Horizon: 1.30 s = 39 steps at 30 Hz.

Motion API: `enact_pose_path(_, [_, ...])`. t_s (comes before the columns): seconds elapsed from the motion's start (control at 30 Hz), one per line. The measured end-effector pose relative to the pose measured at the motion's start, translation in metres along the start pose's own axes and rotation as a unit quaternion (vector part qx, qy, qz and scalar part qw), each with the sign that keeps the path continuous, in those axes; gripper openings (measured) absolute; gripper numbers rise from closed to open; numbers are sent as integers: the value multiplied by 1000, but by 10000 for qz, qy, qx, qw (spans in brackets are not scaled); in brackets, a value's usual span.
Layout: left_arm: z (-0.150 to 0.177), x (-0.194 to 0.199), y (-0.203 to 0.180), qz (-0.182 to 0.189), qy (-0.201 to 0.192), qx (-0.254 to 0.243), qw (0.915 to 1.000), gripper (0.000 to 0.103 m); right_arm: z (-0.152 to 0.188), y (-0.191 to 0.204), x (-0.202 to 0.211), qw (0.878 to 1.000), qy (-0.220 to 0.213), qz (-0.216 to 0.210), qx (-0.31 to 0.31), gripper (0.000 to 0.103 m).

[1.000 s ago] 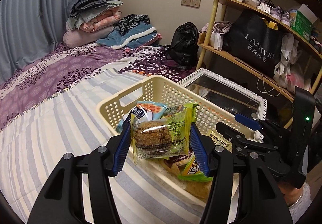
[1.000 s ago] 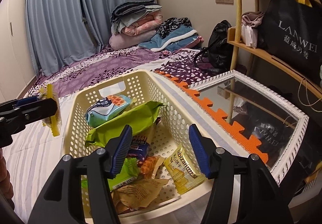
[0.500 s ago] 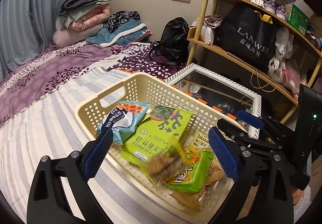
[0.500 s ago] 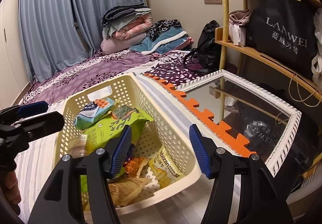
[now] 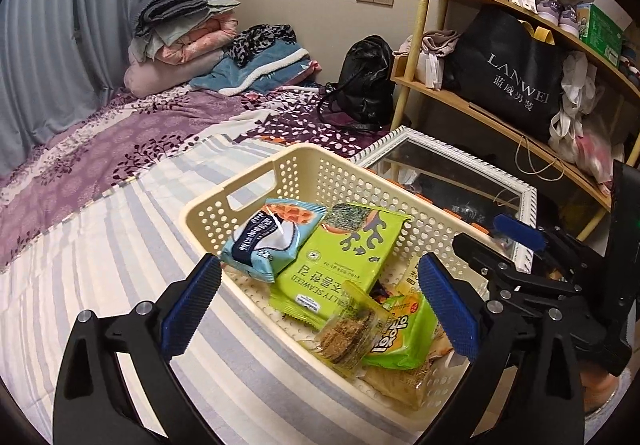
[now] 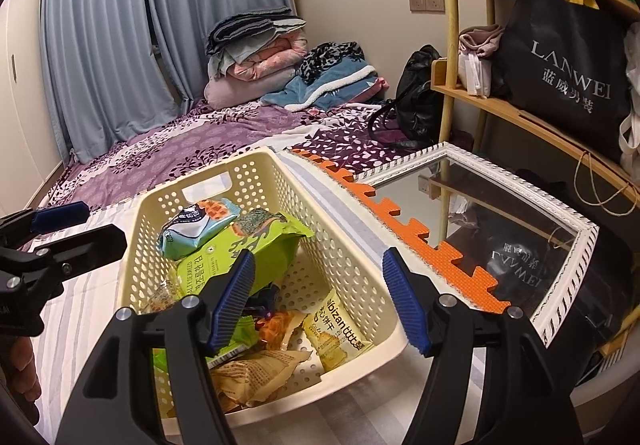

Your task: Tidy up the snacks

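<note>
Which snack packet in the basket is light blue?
The light blue pillow-shaped packet, at the handle end of the cream plastic basket, overlapping the green seaweed pack. Every other visible wrapper is green, yellow or tan.

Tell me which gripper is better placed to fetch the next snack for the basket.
Probably the left gripper: its jaws are opening, empty, above the cracker packet lying in the cream basket. The right gripper is opening over the basket interior.

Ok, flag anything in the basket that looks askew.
The clear-wrapped cookie pack lies tilted on the green snack bag near the basket rim; the seaweed pack slants over other packets. Nothing spilled outside.
</note>
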<state>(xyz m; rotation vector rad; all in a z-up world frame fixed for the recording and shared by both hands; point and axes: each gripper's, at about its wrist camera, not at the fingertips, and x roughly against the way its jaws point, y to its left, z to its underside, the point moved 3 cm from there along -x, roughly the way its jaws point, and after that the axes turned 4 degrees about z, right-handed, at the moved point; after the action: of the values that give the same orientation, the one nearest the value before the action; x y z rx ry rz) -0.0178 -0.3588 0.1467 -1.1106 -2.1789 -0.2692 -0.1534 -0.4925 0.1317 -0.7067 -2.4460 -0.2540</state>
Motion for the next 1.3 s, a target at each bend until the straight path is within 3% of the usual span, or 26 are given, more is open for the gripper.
enact_pose_path(0.33, [5, 16, 13, -461, -83, 47, 9989, 100, -4, 14, 14, 9998, -83, -4, 160, 73])
enact_pose_path(0.5, [6, 26, 20, -692, -176, 97, 9974, 100, -5, 19, 21, 9997, -143, 13, 210, 81])
enact_pose_path(0.6, [7, 32, 24, -892, -215, 118, 9957, 100, -4, 21, 26, 9995, -190, 41, 235, 93])
enact_pose_path(0.73, [9, 41, 28, -1095, -287, 132, 9935, 100, -4, 26, 32, 9995, -186, 36, 271, 98])
enact_pose_path(0.93, [13, 57, 35, -1342, -477, 212, 9896, 100, 0, 33, 38, 9993, -86, 64, 352, 98])
enact_pose_path(1.07, [14, 69, 40, -1676, -622, 229, 9836, 100, 4, 37, 42, 9992, -18, 91, 388, 98])
enact_pose_path(1.17, [14, 77, 33, -2262, -775, -97, 9709, 100, 5, 41, 46, 9989, -13, 140, 438, 98])
enact_pose_path(1.3, [16, 83, 22, -2505, -807, -427, 9638, 100, 5, 44, 53, 9985, -84, 264, 471, 98])
